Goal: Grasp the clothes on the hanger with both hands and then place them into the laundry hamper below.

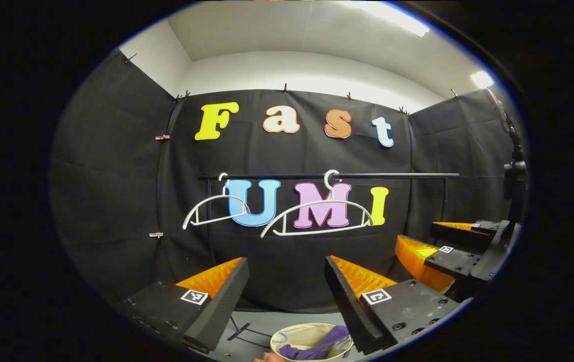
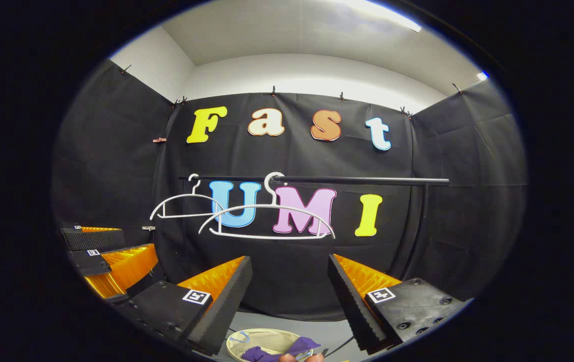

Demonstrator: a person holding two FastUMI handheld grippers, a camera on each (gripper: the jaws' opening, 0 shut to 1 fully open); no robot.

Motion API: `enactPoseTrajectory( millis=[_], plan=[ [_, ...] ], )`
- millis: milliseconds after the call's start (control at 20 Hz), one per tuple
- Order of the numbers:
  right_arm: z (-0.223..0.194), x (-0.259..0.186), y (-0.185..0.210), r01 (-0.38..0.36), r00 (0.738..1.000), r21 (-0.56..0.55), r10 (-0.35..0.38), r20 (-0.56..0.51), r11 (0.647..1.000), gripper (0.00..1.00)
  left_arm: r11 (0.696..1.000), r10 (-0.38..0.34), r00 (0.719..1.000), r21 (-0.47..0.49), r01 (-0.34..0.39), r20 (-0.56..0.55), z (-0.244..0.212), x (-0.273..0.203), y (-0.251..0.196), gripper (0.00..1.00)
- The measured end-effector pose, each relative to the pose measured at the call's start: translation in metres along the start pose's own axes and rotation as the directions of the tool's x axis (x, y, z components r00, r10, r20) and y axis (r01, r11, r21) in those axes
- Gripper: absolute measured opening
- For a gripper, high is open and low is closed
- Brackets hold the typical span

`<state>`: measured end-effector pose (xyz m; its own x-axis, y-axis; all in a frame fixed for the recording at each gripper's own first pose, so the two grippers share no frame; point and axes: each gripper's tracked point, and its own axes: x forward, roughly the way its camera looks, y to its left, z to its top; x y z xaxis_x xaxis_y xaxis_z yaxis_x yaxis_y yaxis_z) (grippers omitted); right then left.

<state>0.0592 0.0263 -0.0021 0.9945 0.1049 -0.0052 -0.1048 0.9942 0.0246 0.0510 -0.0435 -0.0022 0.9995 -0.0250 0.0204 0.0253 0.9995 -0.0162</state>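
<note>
Two bare white hangers hang on the black rail. Below, a round beige hamper holds a purple garment. In the left gripper view my left gripper stands open above the hamper, nothing between its fingers. In the right gripper view my right gripper is open too, also empty. The right gripper shows off to the right of the left gripper view, and the left gripper at the left of the right gripper view.
The rail's upright posts stand in front of the black cloth wall. A grey floor lies around the hamper. A camera stand rises at the right edge of the left gripper view. A fingertip peeks up beside the hamper.
</note>
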Motion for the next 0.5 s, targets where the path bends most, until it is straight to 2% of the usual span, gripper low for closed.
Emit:
enactPoseTrajectory(
  millis=[500],
  plan=[
    [-0.0049,0.0000,0.0057,-0.012,1.000,0.000,0.012,-0.012,1.000,0.94,1.000,-0.004,1.000,-0.014,0.004,-0.006,-0.0034,0.0010,-0.0032,0.95]
  ],
)
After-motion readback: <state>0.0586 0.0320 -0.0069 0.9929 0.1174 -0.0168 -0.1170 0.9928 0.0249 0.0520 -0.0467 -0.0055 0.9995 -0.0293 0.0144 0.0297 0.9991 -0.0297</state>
